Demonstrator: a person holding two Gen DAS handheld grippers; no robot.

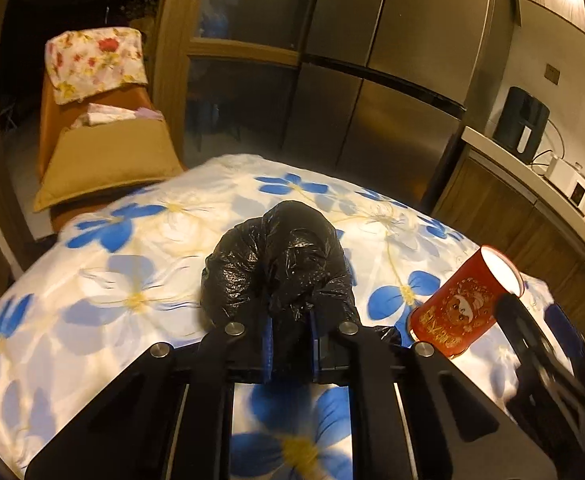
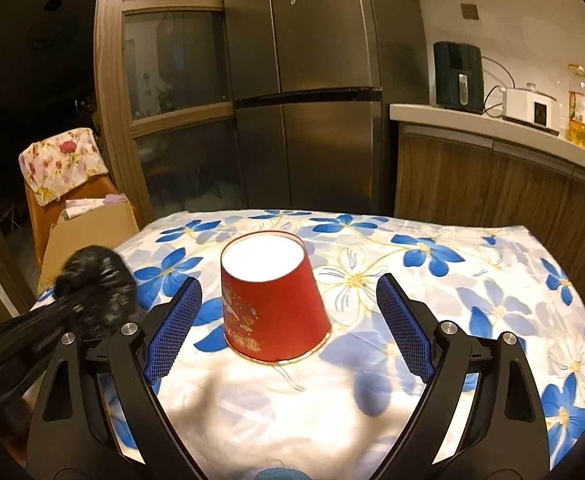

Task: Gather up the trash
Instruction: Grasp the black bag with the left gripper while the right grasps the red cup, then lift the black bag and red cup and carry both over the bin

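- The left gripper [image 1: 290, 322] is pinching a crumpled black trash bag [image 1: 280, 264] between its blue pads, the bag bulging up and forward over the table.
- The right gripper [image 2: 288, 312] is standing spread wide, its blue mesh fingers [image 2: 174, 328] flanking a red paper cup [image 2: 270, 300] without touching it.
- The cup is sitting upside down on the table, white base up and wide rim down, roughly in line with the gap between the right gripper's fingers.
- From the left wrist view, the same cup is sitting to the right of the bag, apart from it, with part of the right gripper blurring darkly across the cup's right side.
- A floral tablecloth [image 2: 472, 280] of white with blue flowers is covering the whole table.
- From the right wrist view, the bag and the left gripper are filling the lower left, near the table's left edge.
- Beyond the table, a steel refrigerator [image 2: 312, 100] is standing against the far wall, beside a wood-framed glass door [image 2: 172, 60].
- An open cardboard box [image 2: 92, 232] is sitting off the table's far left corner, in front of an orange chair draped with a flowered cloth [image 2: 60, 164].
- On the counter [image 2: 492, 128] at right, a black appliance [image 2: 458, 76], a white cooker [image 2: 530, 106] and a bottle of oil [image 2: 581, 108] are lining up well away from the cup.
- Nothing is lying between the right gripper and the cup.
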